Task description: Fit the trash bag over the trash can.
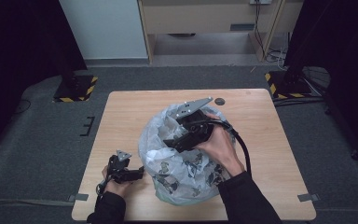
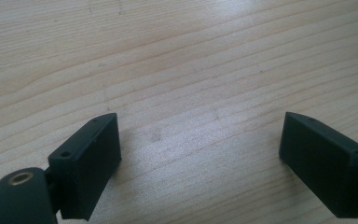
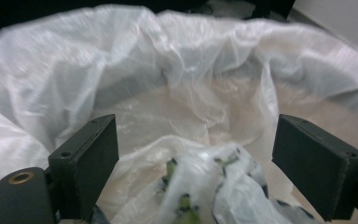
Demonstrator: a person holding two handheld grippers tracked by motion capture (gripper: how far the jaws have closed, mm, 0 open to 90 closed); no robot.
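A crumpled translucent white plastic bag (image 1: 177, 161) with dark and green printed patches lies on the wooden table (image 1: 121, 116). My right gripper (image 1: 170, 142) hovers over the bag's open mouth, jaws open and pointing left into it. In the right gripper view the bag's thin wall (image 3: 177, 70) rises around the gripper (image 3: 196, 154), with a printed fold (image 3: 200, 186) low between the jaws, untouched. My left gripper (image 1: 139, 173) rests near the table's front left, just left of the bag. Bare wood (image 2: 177, 70) lies under its open jaws (image 2: 200, 154).
A small dark round disc (image 1: 220, 101) lies on the table near the far edge. Yellow-black striped stand bases (image 1: 74, 88) sit on the grey floor at both far corners. A wooden desk (image 1: 205, 18) stands beyond. A black cable (image 1: 242, 144) trails from my right gripper.
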